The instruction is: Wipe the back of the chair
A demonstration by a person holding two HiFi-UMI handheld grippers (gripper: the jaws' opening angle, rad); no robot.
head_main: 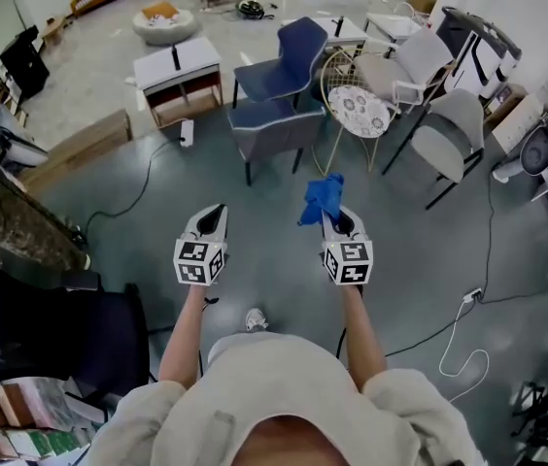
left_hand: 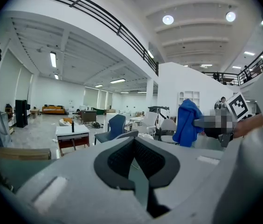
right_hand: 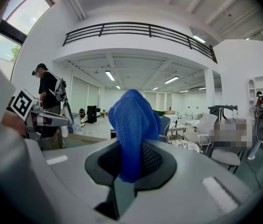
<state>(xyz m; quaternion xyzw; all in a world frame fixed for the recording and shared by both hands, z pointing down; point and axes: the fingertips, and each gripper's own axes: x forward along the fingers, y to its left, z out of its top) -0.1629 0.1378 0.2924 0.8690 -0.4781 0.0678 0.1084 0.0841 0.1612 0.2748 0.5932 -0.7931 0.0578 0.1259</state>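
- My right hand-held gripper (head_main: 337,219) is clamped on a blue cloth (head_main: 322,198). In the right gripper view the cloth (right_hand: 132,125) stands up out of the closed jaws as a bunched fold that blocks the middle of that view.
- My left hand-held gripper (head_main: 215,214) has its jaws together with nothing between them. It is level with the right one and apart from it.
- Both are held out in front of my body over bare grey floor (head_main: 284,250), touching nothing.
- The nearest chair is a grey-blue upholstered chair (head_main: 276,124). It is straight ahead and well apart from both tools, with only open floor between.
- Its line falls between the two tools, a little to the left of the cloth.
- A dark blue chair (head_main: 291,51) stands close behind it. I cannot tell which one the task means, so I take the nearer.
- The nearer chair's broad panel runs across my view from left to right, so I judge wiping strokes would go sideways along it.
- A white wire chair with a patterned cushion (head_main: 358,111) sits just to its right, which could crowd that end.
- Neither hand is clearly closer, but the right carries the cloth. I judge the wipe has not begun and calls for stepping forward first.
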